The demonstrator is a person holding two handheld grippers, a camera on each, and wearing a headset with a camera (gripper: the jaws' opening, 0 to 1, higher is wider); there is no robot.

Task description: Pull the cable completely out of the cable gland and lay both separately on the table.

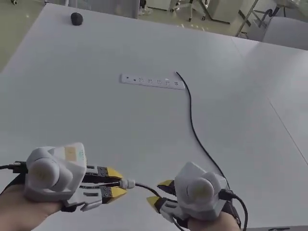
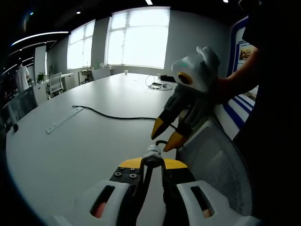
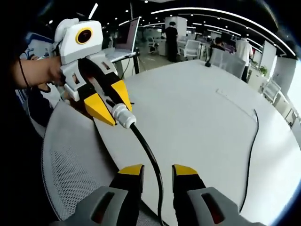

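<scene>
White gland, one in number, is clamped between the two yellow-tipped fingers of the left gripper, held above the near edge of the surface. One black cable leaves the gland and runs to the right gripper. The cable is seated in the gland, not drawn out.

The right gripper view confirms this: the gland sits in the other gripper's fingers, and the cable passes down between the right gripper's own fingers. These stand narrowly apart, with clear gaps on both sides of the cable, so they are not gripping it.

In the left gripper view, the gland lies at the tips of that gripper's closed fingers.

On the surface lie one white power strip, one black cord running from it toward the right gripper, and one dark round object at the far corner. Whether cord and cable are one length cannot be told.
</scene>
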